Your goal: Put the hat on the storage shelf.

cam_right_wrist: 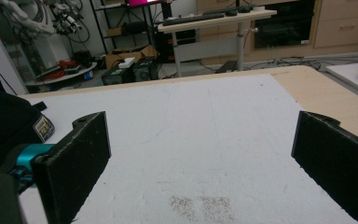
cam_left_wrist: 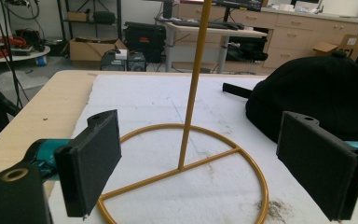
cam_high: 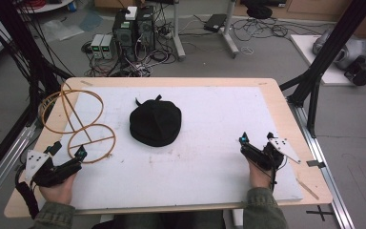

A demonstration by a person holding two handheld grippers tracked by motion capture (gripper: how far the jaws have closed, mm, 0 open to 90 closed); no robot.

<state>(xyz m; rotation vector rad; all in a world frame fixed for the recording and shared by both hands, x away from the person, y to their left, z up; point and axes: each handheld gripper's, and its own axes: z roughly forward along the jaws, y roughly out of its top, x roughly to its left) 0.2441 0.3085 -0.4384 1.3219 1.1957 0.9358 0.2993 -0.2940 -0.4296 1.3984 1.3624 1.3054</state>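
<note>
Left gripper view looks along wide-apart black jaws of the left gripper [cam_left_wrist: 214, 172], nothing between the pads; just ahead stands the round base of a yellow wire stand [cam_left_wrist: 186, 163], its thin upright pole rising between them. Right gripper [cam_right_wrist: 200, 163] likewise has its jaws spread wide over bare white foam board [cam_right_wrist: 191, 140]. High view places a black knitted cap [cam_high: 155, 123] at the board's middle, between both grippers, right of the stand.
</note>
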